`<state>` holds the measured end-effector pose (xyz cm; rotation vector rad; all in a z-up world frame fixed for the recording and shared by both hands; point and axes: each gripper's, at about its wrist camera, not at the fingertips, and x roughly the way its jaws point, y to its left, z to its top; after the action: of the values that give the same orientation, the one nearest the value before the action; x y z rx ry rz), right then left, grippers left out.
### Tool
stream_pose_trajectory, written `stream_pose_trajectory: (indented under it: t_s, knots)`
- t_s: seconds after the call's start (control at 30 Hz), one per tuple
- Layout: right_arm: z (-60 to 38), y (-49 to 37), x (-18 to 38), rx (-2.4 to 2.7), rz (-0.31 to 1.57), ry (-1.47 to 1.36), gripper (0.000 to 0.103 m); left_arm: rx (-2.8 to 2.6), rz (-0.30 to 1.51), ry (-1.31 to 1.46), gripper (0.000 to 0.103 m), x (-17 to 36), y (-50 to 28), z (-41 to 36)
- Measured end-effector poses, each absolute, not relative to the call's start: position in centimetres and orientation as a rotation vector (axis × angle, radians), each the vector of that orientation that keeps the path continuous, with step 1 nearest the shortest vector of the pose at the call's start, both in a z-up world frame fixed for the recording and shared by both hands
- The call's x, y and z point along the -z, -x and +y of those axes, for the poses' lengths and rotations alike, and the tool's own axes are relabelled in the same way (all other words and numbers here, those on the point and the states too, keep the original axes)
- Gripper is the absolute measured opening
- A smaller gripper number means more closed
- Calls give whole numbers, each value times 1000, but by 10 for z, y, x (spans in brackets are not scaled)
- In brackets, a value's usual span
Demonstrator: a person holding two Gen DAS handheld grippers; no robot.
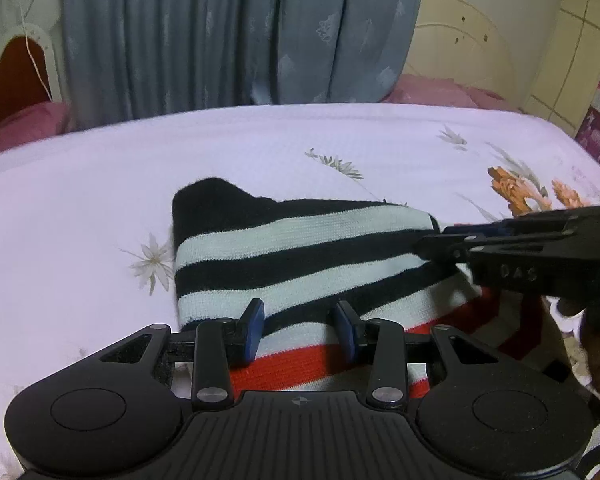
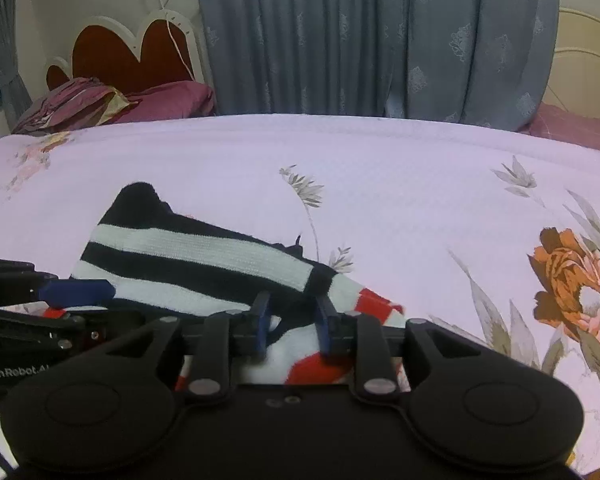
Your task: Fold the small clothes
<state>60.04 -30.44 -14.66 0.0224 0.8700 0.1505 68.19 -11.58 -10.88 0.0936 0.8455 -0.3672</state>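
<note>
Lying across the near half of the bed, the striped knit garment is seen folded over, black and white bands on top, red and white bands underneath at the near edge. The bed is covered by a pale lilac sheet printed with flowers.

Over to the left gripper: its jaws are held partly spread, blue pads clearly apart, with a black-and-white band of the garment seen between them. No pinch is shown; the pads are not pressed on the cloth, and whether the tips touch it cannot be told.

Now the right gripper: its jaws are parted a little less, and the garment's near right corner, where black edging meets white and red, is framed between the pads. A loose black edge of cloth is seen just beside the left pad, but no firm squeeze is shown. In the left wrist view this gripper is seen reaching in from the right, its tips at the garment's right edge.

Grey-blue curtains are hung behind the bed.
</note>
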Motion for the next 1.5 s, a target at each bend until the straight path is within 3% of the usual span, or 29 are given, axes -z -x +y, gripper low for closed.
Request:
stream_pose_trajectory:
  t_s: [0.5, 0.57, 0.73, 0.93, 1.03, 1.07, 1.13, 1.3, 1.5]
  knots:
    - [-290, -496, 115, -281, 821, 61, 26, 294, 769, -213, 49, 83, -595, -116]
    - [-290, -482, 113, -281, 823, 76, 26, 273, 760, -219, 52, 83, -582, -113]
    - [-289, -447, 117, -288, 839, 106, 26, 236, 785, -151, 72, 90, -549, -95]
    - [-289, -426, 124, -287, 815, 102, 29, 231, 842, -88, 76, 112, -519, -77]
    - [-298, -429, 120, -301, 810, 46, 36, 227, 841, -49, 78, 106, -521, -69]
    - [-307, -431, 113, -291, 789, 3, 51, 222, 826, -37, 78, 102, -522, -65]
    - [-329, -434, 104, -277, 760, -109, 67, 226, 808, 6, 85, 95, -529, -56]
    - [-399, -478, 133, -300, 908, -495, 60, 263, 836, 201, 86, 96, -566, -35]
    - [-425, -507, 169, -385, 985, -722, 62, 311, 925, 388, 86, 117, -597, -30]
